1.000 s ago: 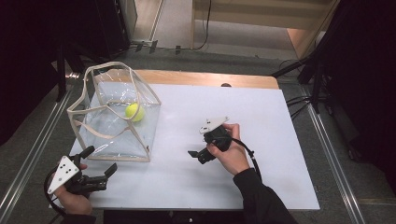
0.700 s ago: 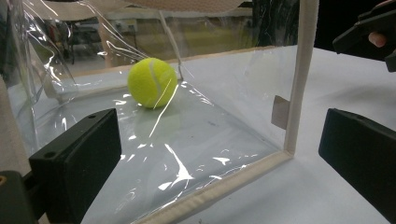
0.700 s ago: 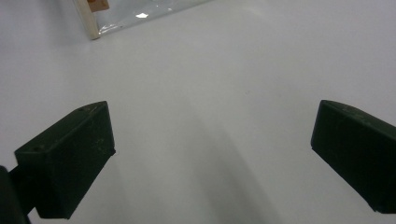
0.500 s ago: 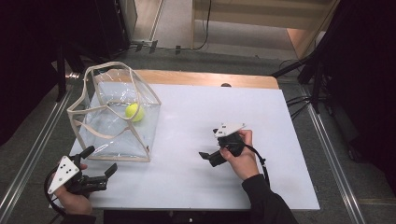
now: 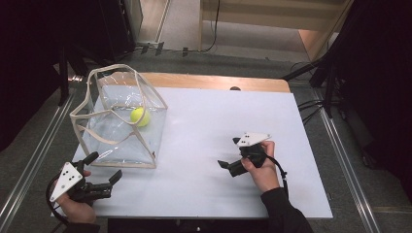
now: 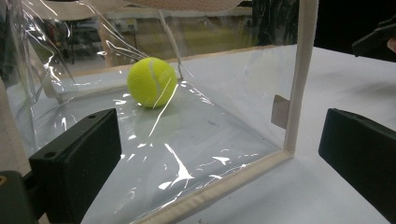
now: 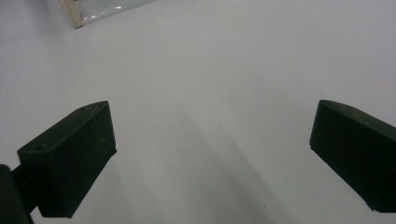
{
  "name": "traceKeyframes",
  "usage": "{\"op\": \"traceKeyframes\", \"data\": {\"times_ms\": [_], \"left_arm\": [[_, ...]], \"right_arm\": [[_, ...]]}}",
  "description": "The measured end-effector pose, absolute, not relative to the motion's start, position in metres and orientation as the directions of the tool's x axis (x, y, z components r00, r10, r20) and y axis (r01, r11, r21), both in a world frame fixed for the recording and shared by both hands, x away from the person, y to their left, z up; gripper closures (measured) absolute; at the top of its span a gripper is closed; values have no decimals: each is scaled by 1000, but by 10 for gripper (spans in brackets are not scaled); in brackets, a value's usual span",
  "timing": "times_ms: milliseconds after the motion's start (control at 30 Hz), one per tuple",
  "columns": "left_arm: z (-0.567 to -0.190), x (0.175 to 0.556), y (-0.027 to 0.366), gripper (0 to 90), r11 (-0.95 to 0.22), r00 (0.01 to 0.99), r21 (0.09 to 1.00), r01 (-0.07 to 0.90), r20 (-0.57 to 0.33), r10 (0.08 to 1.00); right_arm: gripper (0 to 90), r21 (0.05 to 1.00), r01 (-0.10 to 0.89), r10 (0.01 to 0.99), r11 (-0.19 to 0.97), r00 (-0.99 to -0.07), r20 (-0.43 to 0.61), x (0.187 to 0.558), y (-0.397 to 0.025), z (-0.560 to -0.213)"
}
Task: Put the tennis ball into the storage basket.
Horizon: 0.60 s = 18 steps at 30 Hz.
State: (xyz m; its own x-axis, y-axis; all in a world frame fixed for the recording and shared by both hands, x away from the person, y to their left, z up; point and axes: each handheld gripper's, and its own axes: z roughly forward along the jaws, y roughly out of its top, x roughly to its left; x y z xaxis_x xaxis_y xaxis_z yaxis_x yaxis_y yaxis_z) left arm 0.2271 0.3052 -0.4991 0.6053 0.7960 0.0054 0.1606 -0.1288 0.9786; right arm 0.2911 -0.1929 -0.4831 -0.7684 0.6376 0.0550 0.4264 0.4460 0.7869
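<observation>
Left gripper point(image 5: 103, 169) at the table's near-left corner, held in a hand point(image 5: 77, 208), jaws spread wide, nothing between them. White plate on top, cable looping at its back. It points toward the bag point(image 5: 121, 121), tips just short of the bag's near edge; cannot tell if the far tip touches the trim. In the left gripper view the gripper point(image 6: 219, 154) looks straight at the bag's point(image 6: 187, 154) near wall, jaws well apart on either side, near corner seam between them.

Bag: clear plastic, cream trim and handles, stands upright on the table point(image 5: 204, 184) at its left side, top open. Ball point(image 5: 140, 116), yellow-green, sits inside on the bag's floor, toward the far right part. In the left gripper view the ball point(image 6: 152, 82) rests on the bottom sheet behind the clear wall, well beyond the jaws.

Table white, with a wooden strip along the far edge.

Right gripper point(image 5: 230, 154) right of centre, well apart from the bag, held in the right hand point(image 5: 262, 170), dark sleeve below. Jaws open, empty, pointing left toward the bag, low over the table. In the right gripper view the gripper point(image 7: 210, 154) has both jaws wide apart over bare table point(image 7: 224, 70), a corner of the bag point(image 7: 88, 10) at top left, far off.
</observation>
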Motion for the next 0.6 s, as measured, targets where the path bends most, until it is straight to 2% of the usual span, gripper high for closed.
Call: {"op": "traceKeyframes", "data": {"times_ms": [600], "left_arm": [[-499,227,305,0,-132,607,978,162,7,795]], "right_arm": [[0,810,447,694,379,-717,71,275,-233,-489]]}}
